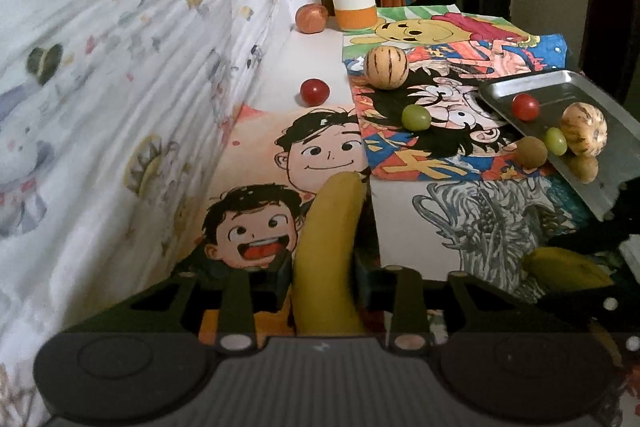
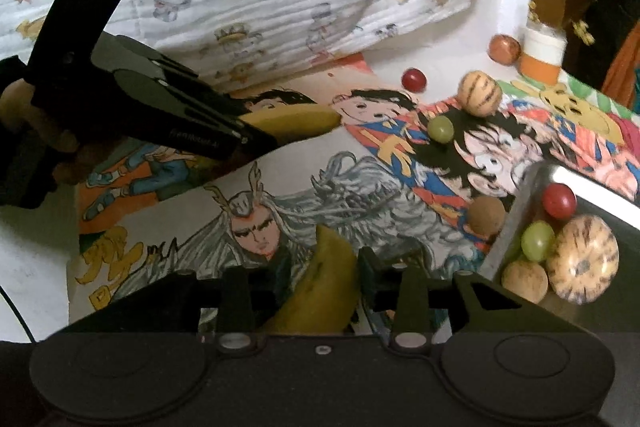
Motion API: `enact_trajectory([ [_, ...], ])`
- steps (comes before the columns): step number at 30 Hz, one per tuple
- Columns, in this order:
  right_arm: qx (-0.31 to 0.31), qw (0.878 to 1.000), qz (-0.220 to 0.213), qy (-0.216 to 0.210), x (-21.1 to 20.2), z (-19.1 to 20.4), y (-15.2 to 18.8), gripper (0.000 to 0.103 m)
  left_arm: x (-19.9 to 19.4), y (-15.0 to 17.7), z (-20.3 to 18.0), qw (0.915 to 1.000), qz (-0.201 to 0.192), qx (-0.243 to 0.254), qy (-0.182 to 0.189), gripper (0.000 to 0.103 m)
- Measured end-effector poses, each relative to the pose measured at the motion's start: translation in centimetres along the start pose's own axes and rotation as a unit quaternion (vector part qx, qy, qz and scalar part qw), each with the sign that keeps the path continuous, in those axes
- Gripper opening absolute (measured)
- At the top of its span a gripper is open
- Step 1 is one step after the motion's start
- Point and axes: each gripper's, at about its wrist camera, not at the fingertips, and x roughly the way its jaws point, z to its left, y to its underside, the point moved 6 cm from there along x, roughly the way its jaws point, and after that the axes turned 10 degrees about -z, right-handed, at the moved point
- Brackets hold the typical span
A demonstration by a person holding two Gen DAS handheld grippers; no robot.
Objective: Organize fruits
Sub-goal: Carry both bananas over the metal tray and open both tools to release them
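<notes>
Left tongs (image 1: 323, 267): pinching banana (image 1: 328, 251). Right tongs (image 2: 316, 275): pinching second banana (image 2: 320, 287). Tray (image 2: 516, 227) right of right tongs: grape (image 2: 538, 241), tomato (image 2: 559, 201), striped melon (image 2: 582, 259). Ahead of left tongs, loose: grape (image 1: 416, 117), tomato (image 1: 315, 91), melon (image 1: 386, 67).

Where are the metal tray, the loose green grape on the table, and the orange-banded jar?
Shiny metal tray (image 1: 560, 87): left wrist view, bare floor near far rim.
Round green grape on the drawing (image 1: 416, 117): left wrist view, centre.
White glass jar with orange band (image 1: 354, 3): left wrist view, white label.
</notes>
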Motion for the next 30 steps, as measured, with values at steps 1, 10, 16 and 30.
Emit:
enact_trajectory([
  [1,0.007,1.0,0.001,0.002,-0.2,-0.1,0.1,0.042,0.3,0.0,-0.1,1.0,0.0,0.001,0.002,0.045],
  [10,0.022,0.999,-0.004,0.034,-1.6,0.5,1.2,0.047,1.0,0.1,0.4,0.9998,0.002,-0.018,0.007,0.037],
  [16,0.05,0.996,-0.027,0.065,-1.8,0.7,1.3,0.035,0.3,0.3,0.6,0.999,0.008,-0.044,0.001,0.036],
  [30,0.105,0.989,-0.079,0.07,-3.8,1.6,2.4,0.034,-6.0,0.9,-0.9,0.9958,-0.026,-0.088,-0.001,0.035],
])
